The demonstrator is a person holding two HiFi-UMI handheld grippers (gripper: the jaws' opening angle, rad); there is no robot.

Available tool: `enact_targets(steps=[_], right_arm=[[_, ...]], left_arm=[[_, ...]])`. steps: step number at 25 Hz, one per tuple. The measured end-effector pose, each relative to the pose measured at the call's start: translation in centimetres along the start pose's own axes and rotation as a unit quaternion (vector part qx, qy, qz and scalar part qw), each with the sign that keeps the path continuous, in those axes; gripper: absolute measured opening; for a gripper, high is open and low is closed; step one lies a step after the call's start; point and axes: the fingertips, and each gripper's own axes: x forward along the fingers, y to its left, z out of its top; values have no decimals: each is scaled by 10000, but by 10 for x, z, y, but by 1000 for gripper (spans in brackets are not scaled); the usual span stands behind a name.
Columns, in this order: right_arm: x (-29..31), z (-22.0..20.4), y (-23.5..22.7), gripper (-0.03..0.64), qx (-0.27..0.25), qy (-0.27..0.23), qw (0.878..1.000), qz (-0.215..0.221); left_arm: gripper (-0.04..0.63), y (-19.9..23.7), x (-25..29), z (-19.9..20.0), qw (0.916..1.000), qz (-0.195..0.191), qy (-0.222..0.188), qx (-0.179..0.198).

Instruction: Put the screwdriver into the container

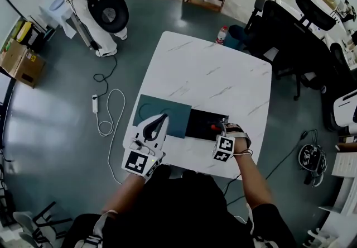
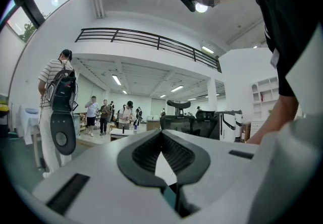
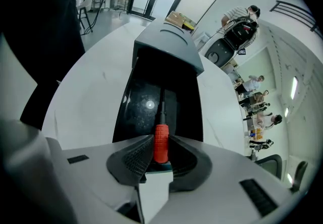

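The right gripper (image 3: 160, 141) clamped the red-handled metal screwdriver (image 3: 160, 146) by its handle. Its shaft reached forward over the shallow black rectangular container (image 3: 135, 112). The left gripper (image 2: 161, 134) stood closed and empty.

Looking down from the head view, the red-handled screwdriver (image 1: 214, 127) is a mere speck, and the right gripper (image 1: 223, 128) hides its jaws behind its own marker cube. The left gripper (image 1: 163, 118) covers part of the flat teal sheet (image 1: 175, 113). In the right gripper view the dark shaft melts into the glossy black container (image 3: 139, 112) (no telling where the tip ends). The standing person in white trousers (image 1: 83, 18) is cut off at the head view's top edge.
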Motion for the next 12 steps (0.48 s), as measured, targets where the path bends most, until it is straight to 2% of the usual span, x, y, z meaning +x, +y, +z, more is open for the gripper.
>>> enact_targets(steps=[7, 10, 12], right_arm=[[7, -4, 0, 114, 149, 153, 9992, 334], [-1, -2, -6, 135, 266, 26, 9994, 231], [-14, -1, -13, 153, 441, -143, 9989, 16]], left_arm=[[5, 0, 2, -1, 10000, -5, 15, -5], [5, -2, 5, -2, 10000, -26, 17, -4], [5, -5, 10, -4, 10000, -68, 17, -20]])
